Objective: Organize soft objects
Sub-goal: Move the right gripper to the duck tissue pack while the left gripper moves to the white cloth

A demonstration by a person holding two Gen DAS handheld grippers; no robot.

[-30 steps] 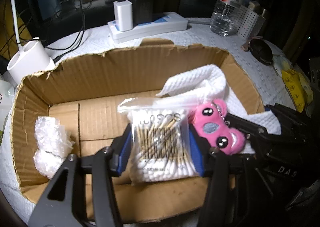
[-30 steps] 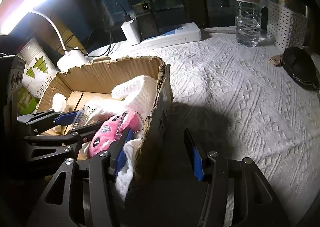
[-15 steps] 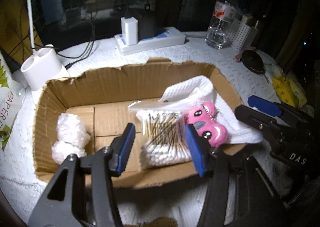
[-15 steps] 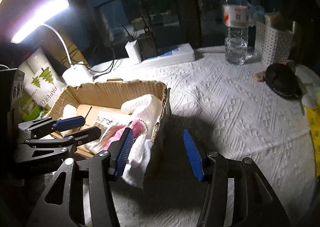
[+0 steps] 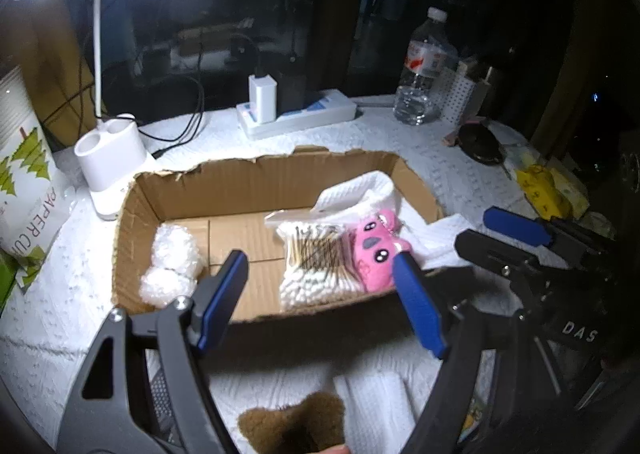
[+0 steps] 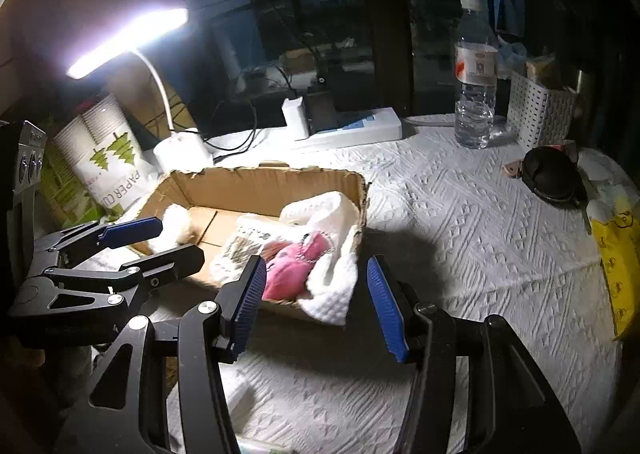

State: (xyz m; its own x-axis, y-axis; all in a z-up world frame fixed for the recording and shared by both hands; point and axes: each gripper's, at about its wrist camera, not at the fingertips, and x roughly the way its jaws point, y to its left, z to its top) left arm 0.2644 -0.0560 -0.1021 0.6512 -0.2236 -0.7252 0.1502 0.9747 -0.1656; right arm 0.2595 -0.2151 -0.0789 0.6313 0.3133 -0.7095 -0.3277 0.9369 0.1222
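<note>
A torn cardboard box [image 5: 260, 177] holds a bag of cotton swabs [image 5: 312, 254], a pink plush keychain [image 5: 374, 254], a white waffle towel [image 5: 360, 189] and a lump of bubble wrap [image 5: 172, 258]. My left gripper [image 5: 320, 258] hovers above the box's near wall. Its jaws are opening and nothing is between them. My right gripper [image 6: 316, 260] stands open and empty over the box's right corner, where the pink plush [image 6: 292, 266] and towel [image 6: 332, 294] show. A brown plush [image 5: 296, 426] and a folded white cloth [image 5: 376, 398] lie on the table below the left gripper.
A lit desk lamp [image 6: 128, 41] on a white base [image 5: 108, 157], a sleeve of paper cups [image 5: 24, 173], a power strip [image 5: 296, 113], a water bottle [image 6: 476, 93], a white perforated basket [image 6: 536, 113], a black pouch [image 6: 552, 173] and a yellow bag [image 6: 616, 254] ring the box.
Both grippers have risen and drawn back from the box. The left one has left the cotton swab bag lying in the box, and its jaws now stand wider.
</note>
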